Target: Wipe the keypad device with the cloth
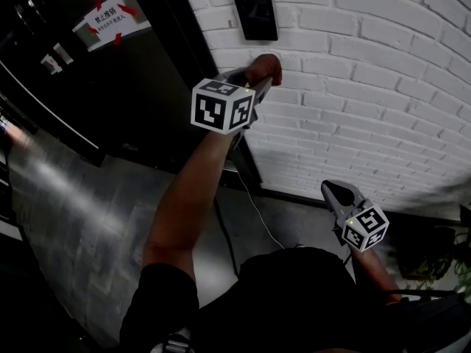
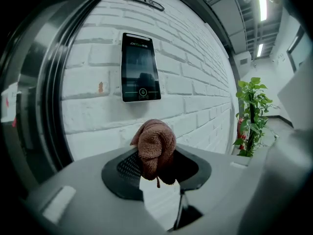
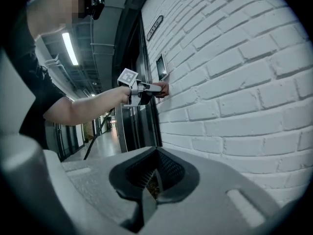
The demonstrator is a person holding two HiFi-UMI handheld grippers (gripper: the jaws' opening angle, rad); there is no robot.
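The black keypad device [image 1: 252,6] hangs on the white brick wall [image 1: 383,87]; in the left gripper view the keypad device [image 2: 140,67] sits straight ahead, above the jaws. My left gripper [image 1: 259,81] is raised toward the wall and shut on a bunched reddish-brown cloth [image 1: 265,68]. The cloth [image 2: 155,148] is below the device and apart from it. My right gripper [image 1: 329,187] hangs low at the right, near the wall, its jaws together with nothing held. In the right gripper view the left gripper [image 3: 146,88] and its cloth [image 3: 164,88] show just under the device [image 3: 161,66].
A dark door frame [image 1: 176,57] stands left of the brick wall, with a white sign [image 1: 110,20] taped on the glass beyond. A thin cable [image 1: 257,212] trails over the grey floor. A potted plant [image 2: 252,111] stands along the wall to the right.
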